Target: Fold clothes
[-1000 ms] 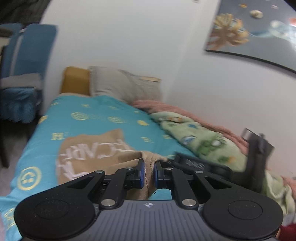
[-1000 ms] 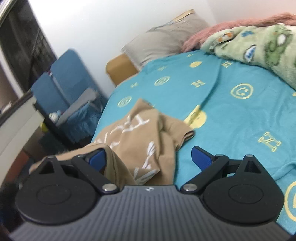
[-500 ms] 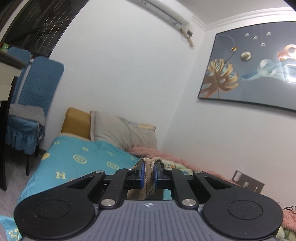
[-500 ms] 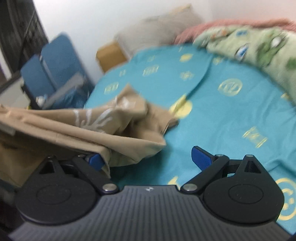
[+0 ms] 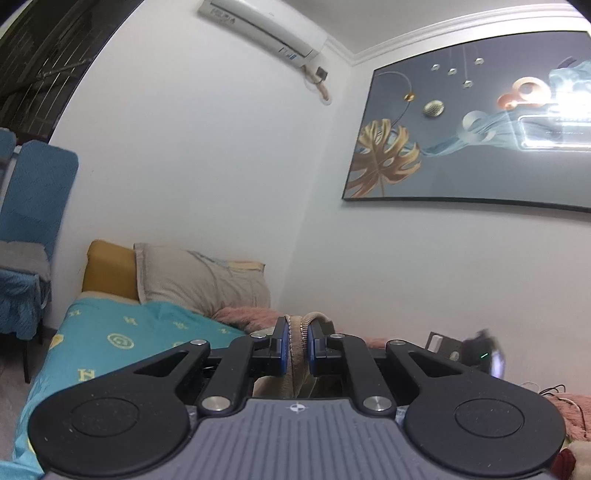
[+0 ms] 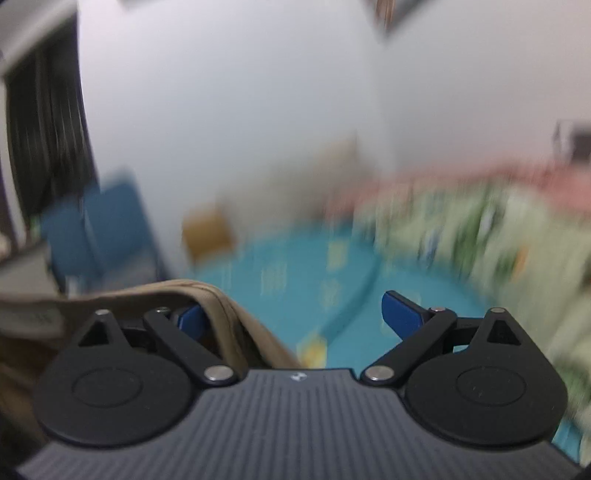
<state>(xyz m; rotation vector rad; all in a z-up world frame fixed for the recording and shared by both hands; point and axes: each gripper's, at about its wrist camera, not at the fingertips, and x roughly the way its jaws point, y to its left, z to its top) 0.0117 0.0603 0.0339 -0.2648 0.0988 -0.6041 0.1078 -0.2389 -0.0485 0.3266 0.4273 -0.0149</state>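
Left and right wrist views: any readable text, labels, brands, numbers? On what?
"H": yellow letters repeated on the teal bedsheet, beside round yellow emblems.
Air conditioner: front marking and sticker too small to read.
Tan garment: no print in view.
Right wrist view: motion-blurred, nothing readable.

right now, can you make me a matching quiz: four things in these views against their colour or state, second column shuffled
Things:
1. left gripper
2. right gripper
3. bedsheet
4. chair

Colour or state:
A. teal with yellow symbols
B. blue, beside the bed
C. shut on the tan garment
D. jaws wide apart, tan cloth draped over one finger

Pairs: 1-C, 2-D, 3-A, 4-B
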